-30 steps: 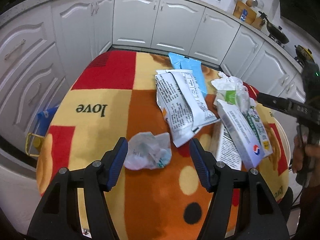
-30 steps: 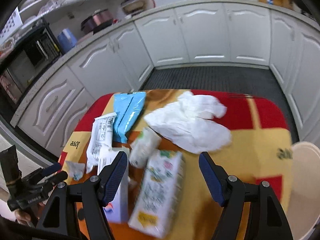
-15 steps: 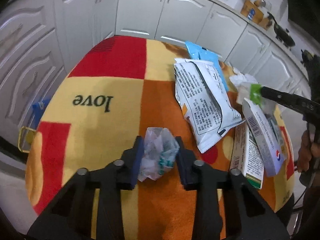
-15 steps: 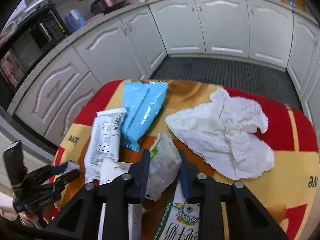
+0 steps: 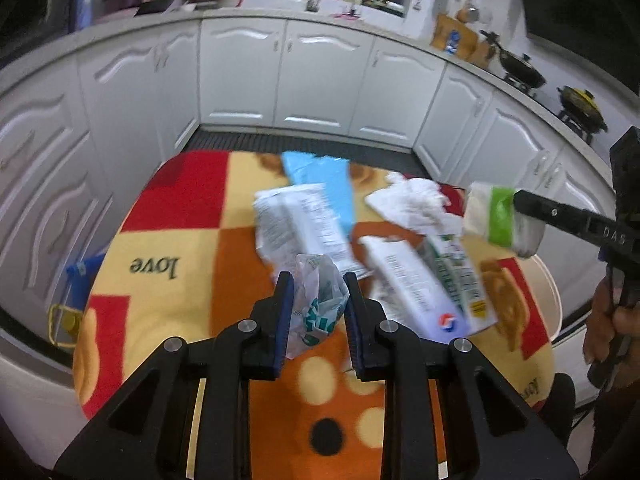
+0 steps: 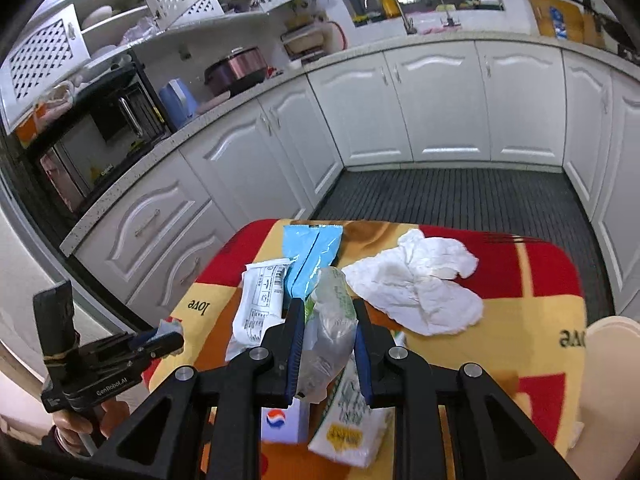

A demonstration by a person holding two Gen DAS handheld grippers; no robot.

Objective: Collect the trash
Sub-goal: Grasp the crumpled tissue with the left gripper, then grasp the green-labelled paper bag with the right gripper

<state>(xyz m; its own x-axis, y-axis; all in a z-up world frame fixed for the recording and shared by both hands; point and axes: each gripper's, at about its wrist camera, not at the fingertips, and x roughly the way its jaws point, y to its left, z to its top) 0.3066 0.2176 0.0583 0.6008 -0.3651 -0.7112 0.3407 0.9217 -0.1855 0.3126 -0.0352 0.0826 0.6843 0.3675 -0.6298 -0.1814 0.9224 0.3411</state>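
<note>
Here the left gripper [image 5: 316, 312] is closed to a narrow gap on a crumpled clear wrapper [image 5: 318, 304] with teal print, pinched across its middle between the blue pads and apparently clear of the tablecloth [image 5: 176, 240], though the blur leaves that unsure. The right gripper [image 6: 326, 344] is likewise closed on a translucent bag with a green band [image 6: 330, 324], which the left view shows hanging in the air beside the table, well apart from the other litter.

Both held pieces look like thin film: very light, soft, and slick. A grip across the bunched middle, as both have now, is probably safest, since an edge would likely slide out from between the pads. The bag's long axis runs roughly along the right fingers, its green end pointing away from the camera; the wrapper stands roughly upright between the left fingers, taller than it is wide.

Outward on the cloth lie 2 long cartons, a white box with a red-and-blue logo [image 5: 408, 284] and a green-printed carton [image 5: 460, 276], side by side and touching, long axes running toward the far cabinets. Beyond them are a white printed pouch [image 5: 300, 224], a blue packet [image 6: 312, 254] partly under it, and a crumpled white tissue [image 6: 420, 284], limp and easy to bunch. A cream bin rim [image 6: 612, 360] shows at the right table edge.
</note>
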